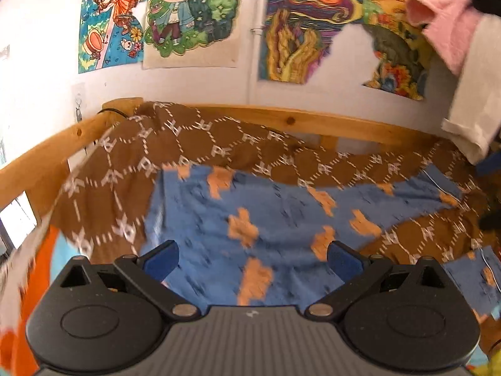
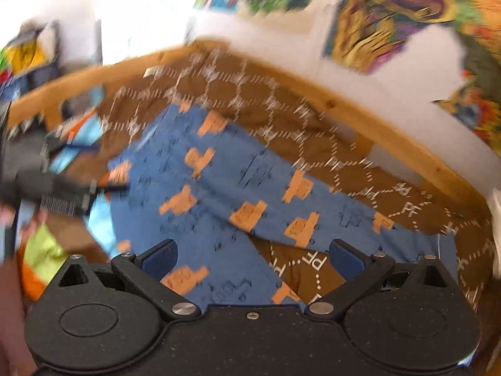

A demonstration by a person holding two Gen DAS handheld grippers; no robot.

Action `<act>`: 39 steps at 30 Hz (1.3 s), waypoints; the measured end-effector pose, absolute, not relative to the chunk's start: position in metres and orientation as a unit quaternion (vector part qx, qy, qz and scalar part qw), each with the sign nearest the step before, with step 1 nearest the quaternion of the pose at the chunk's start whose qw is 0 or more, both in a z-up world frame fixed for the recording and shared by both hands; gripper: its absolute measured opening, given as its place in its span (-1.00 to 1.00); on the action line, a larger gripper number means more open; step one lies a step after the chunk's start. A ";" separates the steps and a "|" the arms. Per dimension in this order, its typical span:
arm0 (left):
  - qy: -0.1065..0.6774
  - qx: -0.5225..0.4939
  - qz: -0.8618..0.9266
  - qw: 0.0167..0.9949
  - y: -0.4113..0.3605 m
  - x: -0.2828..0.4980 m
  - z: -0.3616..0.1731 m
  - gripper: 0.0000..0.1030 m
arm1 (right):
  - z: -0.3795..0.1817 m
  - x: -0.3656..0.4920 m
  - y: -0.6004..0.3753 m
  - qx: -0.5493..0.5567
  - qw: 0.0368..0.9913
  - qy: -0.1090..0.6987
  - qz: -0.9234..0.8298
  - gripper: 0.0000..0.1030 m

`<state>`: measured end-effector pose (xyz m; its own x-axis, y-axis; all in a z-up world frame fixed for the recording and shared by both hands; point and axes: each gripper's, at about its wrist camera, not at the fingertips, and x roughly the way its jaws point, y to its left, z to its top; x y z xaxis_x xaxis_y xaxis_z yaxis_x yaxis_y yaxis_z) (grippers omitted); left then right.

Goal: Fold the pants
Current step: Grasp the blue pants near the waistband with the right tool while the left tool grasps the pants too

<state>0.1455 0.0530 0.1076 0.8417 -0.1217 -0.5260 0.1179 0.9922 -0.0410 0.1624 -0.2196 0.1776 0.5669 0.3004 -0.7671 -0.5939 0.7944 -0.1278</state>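
Both grippers' fingers spread, empty | blue pants (image 2: 219,194) flat | brown blanket (image 2: 404,206) reads "PF"

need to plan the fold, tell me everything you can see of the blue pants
The blue pants are soft fabric printed with orange blocky shapes and small dark marks. They lie spread out, unfolded, on the brown patterned blanket, legs parting so blanket shows between them. Both views are blurred. Neither open gripper grips them.
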 end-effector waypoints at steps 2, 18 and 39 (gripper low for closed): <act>0.285 0.010 -0.066 0.956 0.060 0.169 0.116 1.00 | 0.184 0.181 -0.215 -0.212 0.847 0.405 0.273 0.99; 0.346 0.234 -0.088 0.904 0.025 0.348 0.096 1.00 | 0.090 0.354 -0.217 -0.169 0.854 0.374 0.318 0.99; 0.463 0.286 -0.172 0.822 0.031 0.422 0.073 -0.11 | 0.019 0.473 -0.209 -0.178 0.794 0.418 0.405 0.49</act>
